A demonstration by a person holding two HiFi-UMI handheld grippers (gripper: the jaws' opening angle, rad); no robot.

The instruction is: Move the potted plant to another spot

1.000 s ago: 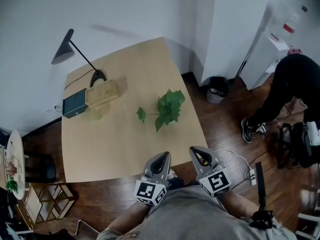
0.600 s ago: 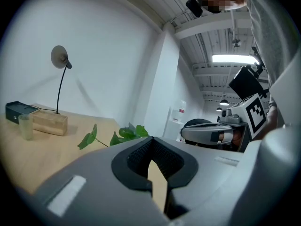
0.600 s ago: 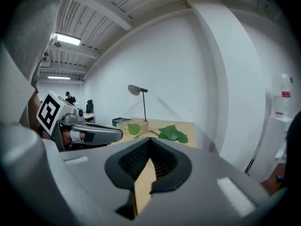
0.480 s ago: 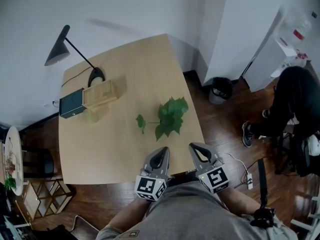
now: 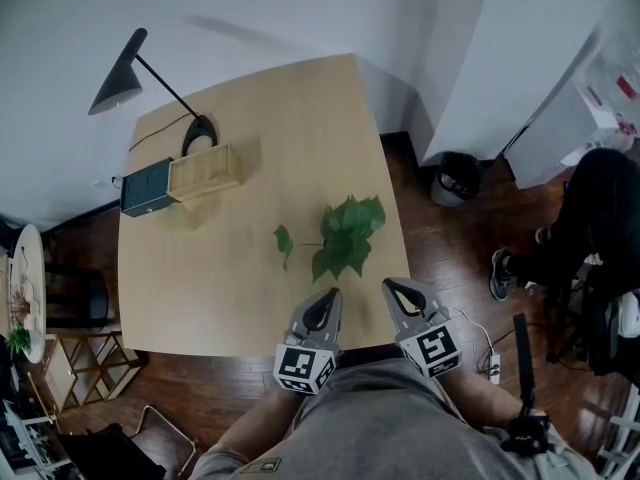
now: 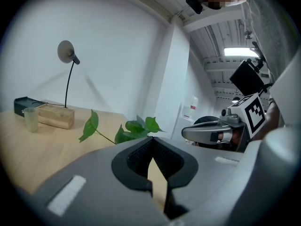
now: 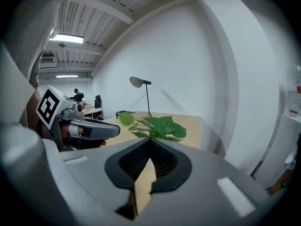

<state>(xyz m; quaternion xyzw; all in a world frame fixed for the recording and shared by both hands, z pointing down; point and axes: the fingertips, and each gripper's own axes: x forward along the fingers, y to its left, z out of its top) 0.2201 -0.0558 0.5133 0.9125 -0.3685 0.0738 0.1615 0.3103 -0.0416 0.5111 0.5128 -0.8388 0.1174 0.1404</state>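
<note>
The left gripper (image 5: 331,294) and right gripper (image 5: 387,285) are held shut and empty, side by side, the potted plant (image 5: 347,236) lying just ahead, presumably not yet reached.

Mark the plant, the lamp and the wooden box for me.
plant (image 5: 347,234), head view, on the main leaf cluster.
lamp (image 5: 199,134), head view, on its dark round base.
wooden box (image 5: 205,173), head view, on its top face.

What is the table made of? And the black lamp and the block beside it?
The table looks like pale wood or wood-look laminate: even tan, matte. The lamp is probably painted metal: thin black stem, smooth cone shade. The block looks like light unpainted wood, tan with square edges.
</note>
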